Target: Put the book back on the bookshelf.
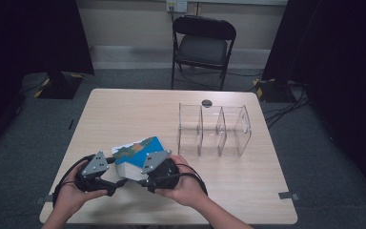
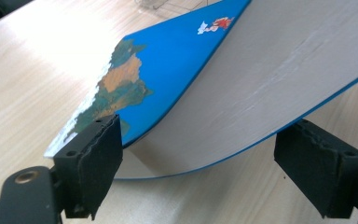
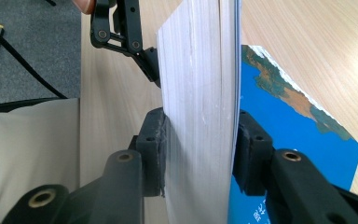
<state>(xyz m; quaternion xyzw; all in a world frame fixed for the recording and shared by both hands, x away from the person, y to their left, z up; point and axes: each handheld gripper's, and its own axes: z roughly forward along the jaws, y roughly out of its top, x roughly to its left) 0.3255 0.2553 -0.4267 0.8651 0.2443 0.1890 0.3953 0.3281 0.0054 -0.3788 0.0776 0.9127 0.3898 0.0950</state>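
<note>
A thick book (image 1: 136, 150) with a blue map cover lies near the front of the table (image 1: 124, 109), its cover lifted away from the white page block. My right gripper (image 1: 141, 177) is shut on the page block (image 3: 200, 93), one pad on each side of it (image 3: 200, 126); the blue cover (image 3: 298, 135) lies flat beyond. My left gripper (image 1: 118, 181) sits at the book's left corner. Its jaws (image 2: 200, 140) stand wide around the curved cover (image 2: 177, 60) and pages. The left pad (image 2: 95, 158) is at the cover's edge, and the right pad (image 2: 317, 168) is apart from the book.
A clear acrylic organiser (image 1: 214, 129) with three compartments stands at the right of the table. A small dark round object (image 1: 207, 102) lies behind it. A black folding chair (image 1: 202, 45) stands beyond the far edge. Bare tabletop stretches to the back left.
</note>
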